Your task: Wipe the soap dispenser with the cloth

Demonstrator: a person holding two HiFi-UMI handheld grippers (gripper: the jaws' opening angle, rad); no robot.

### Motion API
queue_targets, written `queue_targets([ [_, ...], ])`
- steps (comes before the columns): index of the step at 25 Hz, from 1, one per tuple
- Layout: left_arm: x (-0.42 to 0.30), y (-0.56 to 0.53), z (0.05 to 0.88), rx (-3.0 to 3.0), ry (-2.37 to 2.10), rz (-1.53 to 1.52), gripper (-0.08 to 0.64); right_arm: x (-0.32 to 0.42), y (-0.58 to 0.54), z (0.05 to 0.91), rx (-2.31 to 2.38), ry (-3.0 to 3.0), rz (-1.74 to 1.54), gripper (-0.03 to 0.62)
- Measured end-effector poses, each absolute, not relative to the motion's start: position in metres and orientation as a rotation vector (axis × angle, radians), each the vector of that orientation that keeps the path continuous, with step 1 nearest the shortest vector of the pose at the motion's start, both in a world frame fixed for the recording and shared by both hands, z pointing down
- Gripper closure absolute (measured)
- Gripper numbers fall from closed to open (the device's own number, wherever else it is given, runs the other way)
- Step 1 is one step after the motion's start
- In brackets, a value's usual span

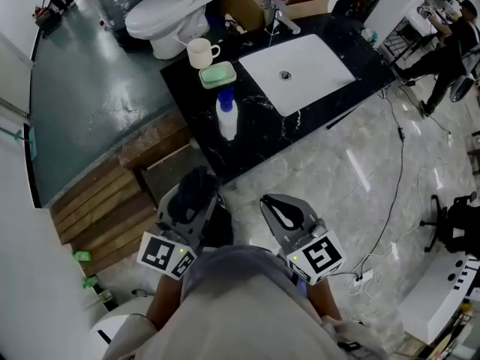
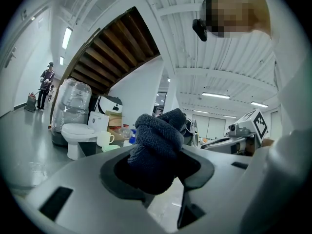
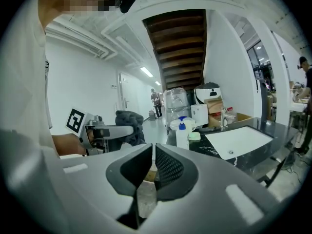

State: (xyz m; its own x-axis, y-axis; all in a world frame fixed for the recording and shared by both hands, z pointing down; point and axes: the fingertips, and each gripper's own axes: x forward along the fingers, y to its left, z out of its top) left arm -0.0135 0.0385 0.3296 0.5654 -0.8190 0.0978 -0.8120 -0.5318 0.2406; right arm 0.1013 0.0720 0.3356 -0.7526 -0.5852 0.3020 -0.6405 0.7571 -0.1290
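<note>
Left: the left tool [image 1: 196, 199] is shown clamped on a bunched dark cloth [image 2: 158, 147]. Centre: the soap dispenser [image 1: 226, 116], a white bottle with a blue pump, is seen upright on the black worktop [image 1: 196, 137]. It is placed just in front of a green soap dish [image 1: 217, 74] and left of the white basin [image 1: 296, 70], well apart from both tools. Right: the right tool [image 1: 287, 214] is shown with its jaws brought together and nothing held between them.

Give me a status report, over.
Left hand-held gripper shut on cloth. Right hand-held gripper shut, empty. Dispenser upright on counter, untouched. Nothing blocking.
</note>
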Motion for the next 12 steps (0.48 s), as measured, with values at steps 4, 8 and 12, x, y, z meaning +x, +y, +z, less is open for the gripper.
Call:
queue_targets([
  [4, -0.040, 0.001, 0.332, 2.533, -1.344, -0.058, 0.387, 0.069, 0.030, 0.335, 0.916, -2.700, 0.310, 0.591],
  [8, -0.064, -0.033, 0.332, 2.538, -1.335, -0.075, 0.387, 0.039, -0.009, 0.333, 0.877, -2.689, 0.274, 0.589],
  [12, -0.085, -0.061, 0.331, 2.553, -1.318, -0.081, 0.387, 0.016, -0.039, 0.334, 0.864, -2.666, 0.252, 0.589],
])
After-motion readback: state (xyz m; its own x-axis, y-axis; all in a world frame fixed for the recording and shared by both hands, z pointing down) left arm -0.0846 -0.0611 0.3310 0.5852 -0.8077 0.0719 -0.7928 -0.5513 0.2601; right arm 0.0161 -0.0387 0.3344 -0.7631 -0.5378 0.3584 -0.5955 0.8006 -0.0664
